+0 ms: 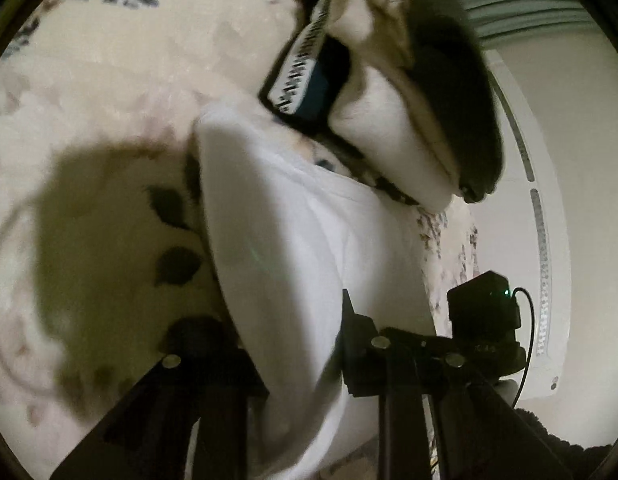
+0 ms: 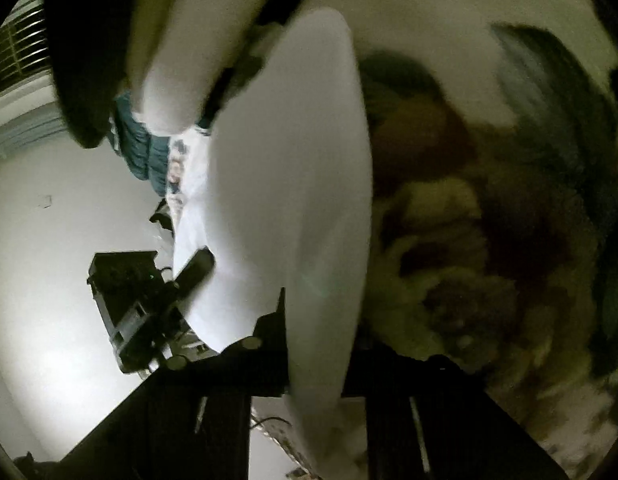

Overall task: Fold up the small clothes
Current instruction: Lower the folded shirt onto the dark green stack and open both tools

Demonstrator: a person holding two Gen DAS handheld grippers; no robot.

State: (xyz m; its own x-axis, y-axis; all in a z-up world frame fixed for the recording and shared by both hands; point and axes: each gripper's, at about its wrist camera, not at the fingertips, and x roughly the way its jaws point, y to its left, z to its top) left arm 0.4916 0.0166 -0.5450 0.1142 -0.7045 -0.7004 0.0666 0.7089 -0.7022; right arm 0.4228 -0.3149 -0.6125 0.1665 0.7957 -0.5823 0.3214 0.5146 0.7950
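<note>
A white garment hangs stretched between both grippers above a cream floral bedspread. In the left wrist view my left gripper is shut on the garment's near edge, cloth bunched between its fingers. The right gripper shows at the right, beside the cloth. In the right wrist view my right gripper is shut on the same white garment, which rises away in a long fold. The left gripper shows at the left, holding the cloth's other edge. Both views are blurred.
A stack of folded clothes, cream and dark with a patterned band, lies on the bed beyond the garment. A white wall and a window with blinds are off the bed's side. The floral bedspread lies in shadow on the right.
</note>
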